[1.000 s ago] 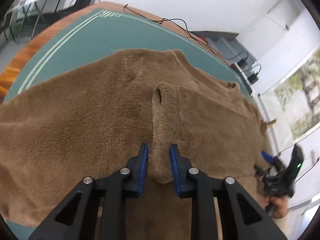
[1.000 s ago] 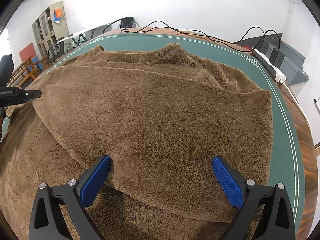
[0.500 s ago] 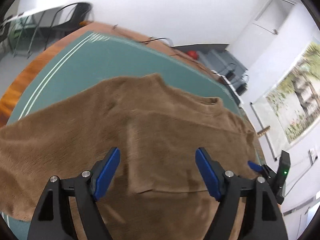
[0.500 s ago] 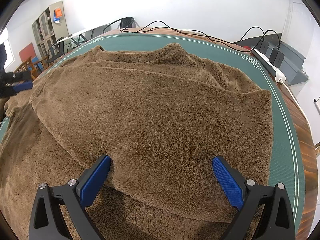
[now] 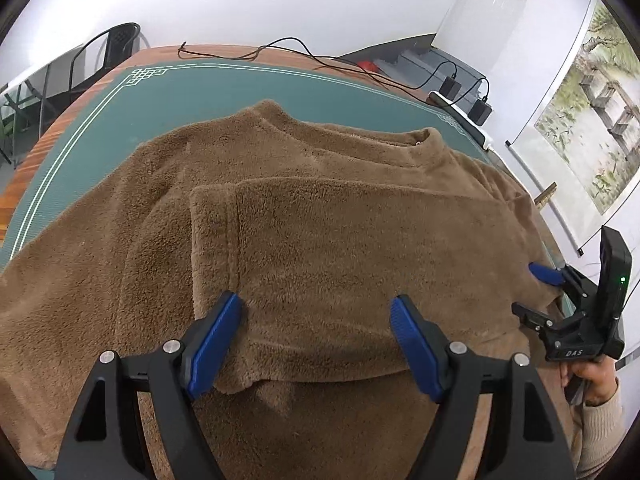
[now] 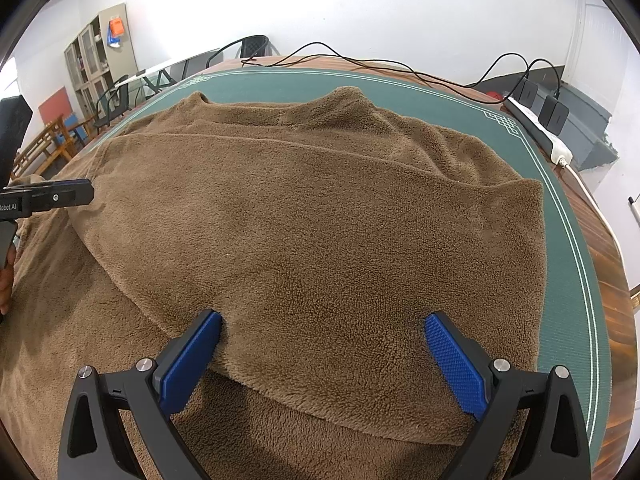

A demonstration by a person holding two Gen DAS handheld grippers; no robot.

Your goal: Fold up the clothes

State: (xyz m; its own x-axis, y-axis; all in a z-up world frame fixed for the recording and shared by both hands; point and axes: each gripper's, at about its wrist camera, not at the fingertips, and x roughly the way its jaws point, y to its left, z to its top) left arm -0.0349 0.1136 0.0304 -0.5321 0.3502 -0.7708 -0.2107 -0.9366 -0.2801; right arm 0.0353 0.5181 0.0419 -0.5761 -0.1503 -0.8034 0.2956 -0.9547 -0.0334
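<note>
The brown fleece sweater lies flat on the green mat, collar pointing away from both grippers, its length running from them toward the far edge. One side is folded over its middle. The left gripper and right gripper both hover spread wide over the folded layer, gripping nothing.

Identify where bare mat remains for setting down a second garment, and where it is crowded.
Free: green mat between the brown sweater collar and the far border; a narrower strip along its side. Crowded: cables and power strip on the wooden table edge.
</note>
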